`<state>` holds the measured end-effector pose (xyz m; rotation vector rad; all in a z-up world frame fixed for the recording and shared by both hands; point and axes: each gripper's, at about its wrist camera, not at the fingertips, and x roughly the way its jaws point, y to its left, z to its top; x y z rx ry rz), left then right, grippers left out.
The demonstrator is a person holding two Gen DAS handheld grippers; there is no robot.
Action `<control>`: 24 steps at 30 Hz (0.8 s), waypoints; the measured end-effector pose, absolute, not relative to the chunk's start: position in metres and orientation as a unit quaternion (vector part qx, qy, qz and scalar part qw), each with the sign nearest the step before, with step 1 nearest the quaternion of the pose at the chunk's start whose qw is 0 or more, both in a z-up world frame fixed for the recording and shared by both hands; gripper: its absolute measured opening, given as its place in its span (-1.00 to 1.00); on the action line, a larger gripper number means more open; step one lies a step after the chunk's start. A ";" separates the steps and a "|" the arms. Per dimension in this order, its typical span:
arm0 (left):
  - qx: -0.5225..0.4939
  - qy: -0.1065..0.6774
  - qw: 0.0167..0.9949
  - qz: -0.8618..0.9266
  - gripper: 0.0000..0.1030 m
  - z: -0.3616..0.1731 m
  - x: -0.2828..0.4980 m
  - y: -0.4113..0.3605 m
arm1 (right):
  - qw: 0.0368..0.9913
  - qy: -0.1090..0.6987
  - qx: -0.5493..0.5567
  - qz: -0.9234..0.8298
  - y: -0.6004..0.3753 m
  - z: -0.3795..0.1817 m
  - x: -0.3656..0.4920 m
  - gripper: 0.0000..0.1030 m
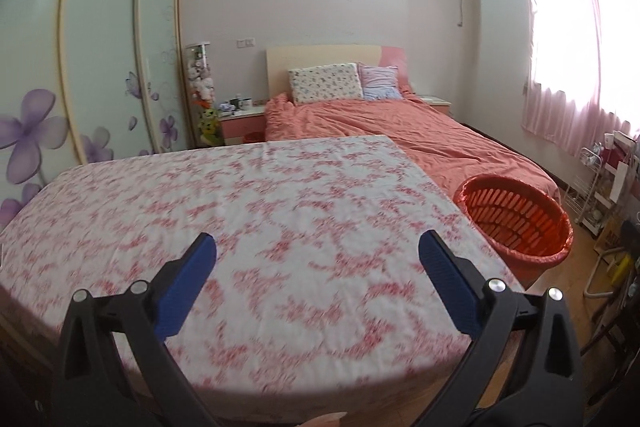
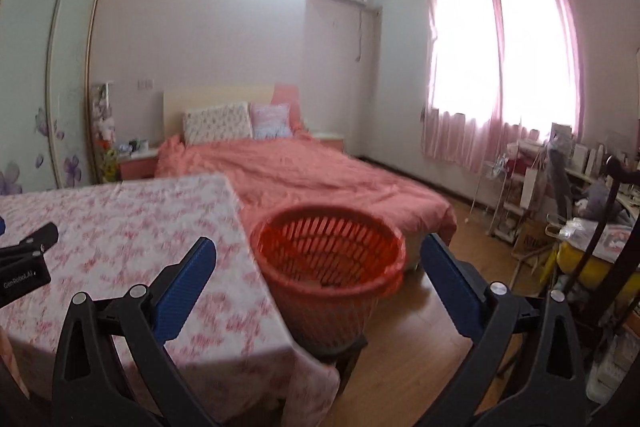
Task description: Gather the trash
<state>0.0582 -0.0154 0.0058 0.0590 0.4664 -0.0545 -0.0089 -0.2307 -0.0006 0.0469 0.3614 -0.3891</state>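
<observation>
A red slatted plastic basket [image 1: 516, 223] stands to the right of a table with a pink floral cloth [image 1: 240, 227]. In the right wrist view the basket [image 2: 332, 263] sits just ahead, with something dark and small at its bottom. My left gripper [image 1: 318, 247] is open and empty above the cloth. My right gripper [image 2: 318, 251] is open and empty, facing the basket from a short way back. The left gripper's body [image 2: 24, 263] shows at the left edge of the right wrist view. No loose trash shows on the cloth.
A bed with a salmon cover [image 1: 400, 131] lies beyond the table. A wardrobe with flower-print sliding doors [image 1: 100, 67] is on the left. Cluttered racks and a desk [image 2: 560, 195] stand on the right under a pink-curtained window [image 2: 500, 67]. Wooden floor [image 2: 420, 347] lies around the basket.
</observation>
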 end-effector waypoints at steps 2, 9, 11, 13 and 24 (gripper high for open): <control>0.032 0.228 0.973 -0.012 0.92 0.002 0.050 -0.012 | 0.963 0.181 0.031 -0.199 -0.226 -0.003 -0.011 0.96; 0.004 0.245 0.969 0.008 0.92 -0.007 0.036 0.001 | 0.953 0.206 0.033 -0.218 -0.211 -0.004 -0.016 0.96; 0.007 0.248 0.969 0.009 0.92 -0.008 0.034 0.001 | 0.948 0.219 0.037 -0.227 -0.209 -0.007 -0.017 0.96; 0.013 0.247 0.969 0.019 0.92 -0.009 0.031 0.001 | 0.945 0.226 0.037 -0.233 -0.207 -0.010 -0.018 0.96; 0.015 0.257 0.966 0.015 0.92 -0.008 0.029 -0.005 | 0.932 0.263 0.051 -0.243 -0.207 -0.015 -0.016 0.96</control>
